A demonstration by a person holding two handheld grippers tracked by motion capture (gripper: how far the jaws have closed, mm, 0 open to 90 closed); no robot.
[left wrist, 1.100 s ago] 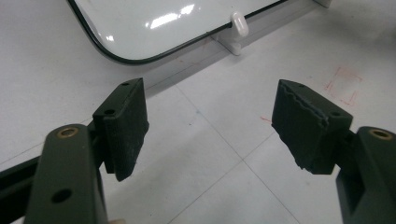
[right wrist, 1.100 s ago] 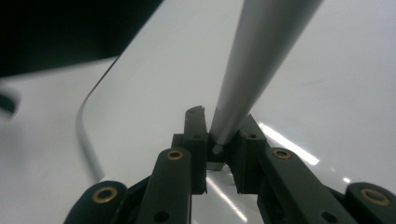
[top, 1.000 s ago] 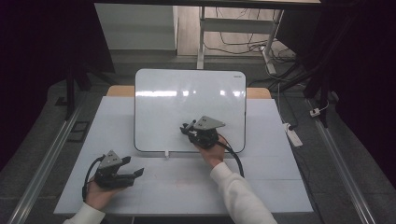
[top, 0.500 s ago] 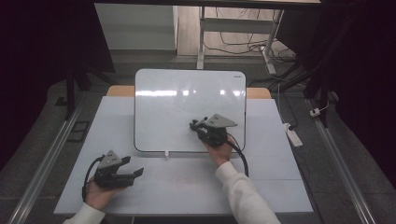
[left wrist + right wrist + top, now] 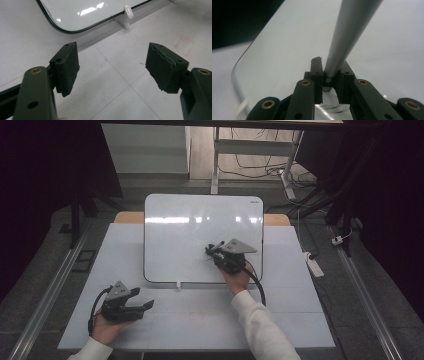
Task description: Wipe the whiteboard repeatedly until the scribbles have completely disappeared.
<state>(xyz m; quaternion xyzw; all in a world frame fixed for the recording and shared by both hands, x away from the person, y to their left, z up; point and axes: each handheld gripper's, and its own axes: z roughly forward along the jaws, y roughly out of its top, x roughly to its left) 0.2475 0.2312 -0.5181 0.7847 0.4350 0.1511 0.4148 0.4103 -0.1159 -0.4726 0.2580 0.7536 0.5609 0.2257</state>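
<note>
A white whiteboard (image 5: 200, 230) lies on the white table (image 5: 300, 320), at its far middle. My right gripper (image 5: 214, 251) hovers over the board's lower right part, shut on a grey marker (image 5: 347, 37) that stands between its jaws and points forward over the board (image 5: 387, 50). In the right gripper view the right gripper (image 5: 331, 68) clamps the marker's end. My left gripper (image 5: 145, 305) rests near the table's front left, open with nothing between its fingers. The left gripper view has the left gripper (image 5: 112, 62) facing the board's near corner (image 5: 82, 12).
A small white clip (image 5: 177, 285) sits at the board's near edge, also in the left gripper view (image 5: 127, 12). Faint red marks (image 5: 185, 45) stain the table. A power strip (image 5: 312, 262) lies off the right edge. Metal rails run along both sides.
My right gripper has slid a little to the right over the whiteboard with the marker in it. The left gripper has stayed where it was.
</note>
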